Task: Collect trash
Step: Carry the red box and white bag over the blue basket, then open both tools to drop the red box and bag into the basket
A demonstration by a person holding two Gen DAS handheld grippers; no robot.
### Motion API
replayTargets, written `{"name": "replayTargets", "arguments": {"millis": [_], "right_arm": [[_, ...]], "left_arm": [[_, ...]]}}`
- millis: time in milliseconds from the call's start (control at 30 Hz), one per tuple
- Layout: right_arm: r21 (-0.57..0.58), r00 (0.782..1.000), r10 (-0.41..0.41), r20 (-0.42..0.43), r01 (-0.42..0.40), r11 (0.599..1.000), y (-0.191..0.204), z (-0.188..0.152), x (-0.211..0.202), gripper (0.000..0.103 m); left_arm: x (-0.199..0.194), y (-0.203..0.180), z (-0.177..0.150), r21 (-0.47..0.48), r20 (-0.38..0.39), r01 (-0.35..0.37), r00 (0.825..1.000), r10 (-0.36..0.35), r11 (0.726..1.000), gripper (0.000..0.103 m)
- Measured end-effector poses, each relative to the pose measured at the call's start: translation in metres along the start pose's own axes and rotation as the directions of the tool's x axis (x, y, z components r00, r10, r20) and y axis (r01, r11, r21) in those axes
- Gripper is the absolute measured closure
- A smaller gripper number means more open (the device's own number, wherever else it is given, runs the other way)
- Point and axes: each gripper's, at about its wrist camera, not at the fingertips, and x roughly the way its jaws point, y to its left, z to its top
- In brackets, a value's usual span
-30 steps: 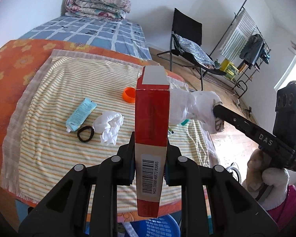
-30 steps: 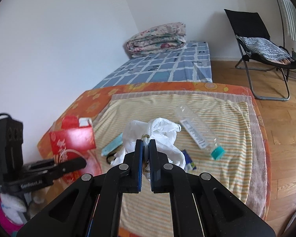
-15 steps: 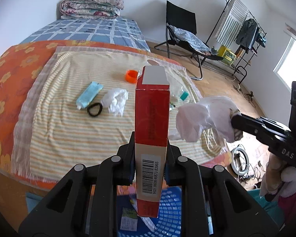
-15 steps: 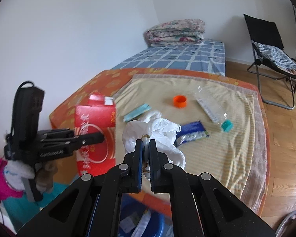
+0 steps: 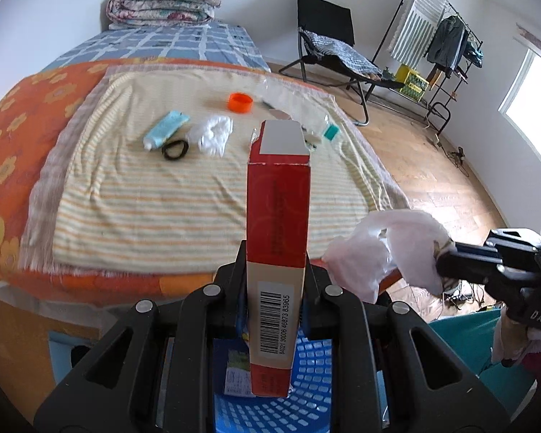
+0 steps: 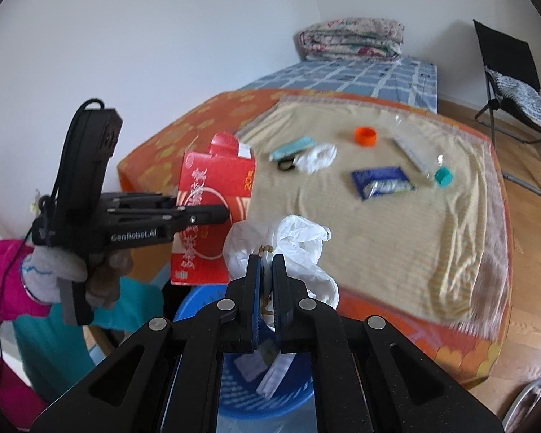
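Observation:
My left gripper [image 5: 276, 270] is shut on a tall red carton [image 5: 278, 223] with a barcode, held upright over a blue perforated trash basket [image 5: 299, 389]. From the right wrist view the same carton [image 6: 212, 213] hangs above the basket's blue rim [image 6: 194, 299]. My right gripper [image 6: 266, 263] is shut on a crumpled white plastic bag [image 6: 288, 245], also above the basket. The bag [image 5: 382, 249] shows at the right of the left wrist view. Left on the striped blanket [image 5: 155, 195] are a teal tube [image 5: 167, 128], a black ring [image 5: 176, 149], a white tissue [image 5: 214, 135], an orange cap [image 5: 240, 102], a blue wrapper [image 6: 382, 182] and a clear bottle [image 6: 420, 160].
The basket stands on the floor at the bed's near edge, with paper scraps [image 6: 270, 371] inside. A person's gloved hand [image 6: 54, 270] and pink sleeve hold the left gripper. A black folding chair [image 5: 328, 47] and a clothes rack [image 5: 440, 36] stand on the wood floor to the right.
Both grippers have pulled back from the blanket and sunk, carrying the carton and the bag to above the blue basket, which has come into view under them.

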Motion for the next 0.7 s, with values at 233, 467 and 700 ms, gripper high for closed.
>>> {"name": "replayTargets", "arguments": {"millis": [233,467,700], "right_arm": [[0.017,0.998,0.011,-0.058,-0.01,1.0,0.007,-0.025,0.01,0.099],[0.019,0.993,0.011,-0.12,-0.009,1.0,0.014,-0.047,0.025,0.099],[0.02,0.981,0.01,-0.195,-0.006,1.0,0.02,-0.067,0.043,0.099]], "left_arm": [[0.004,-0.002,-0.03,-0.008,-0.046,-0.011,0.999,0.011,1.0,0.082],[0.011,-0.002,-0.054,-0.005,-0.091,-0.021,0.996,0.021,1.0,0.082],[0.024,0.0,-0.075,-0.013,-0.161,-0.03,0.986,0.028,0.999,0.082]]}}
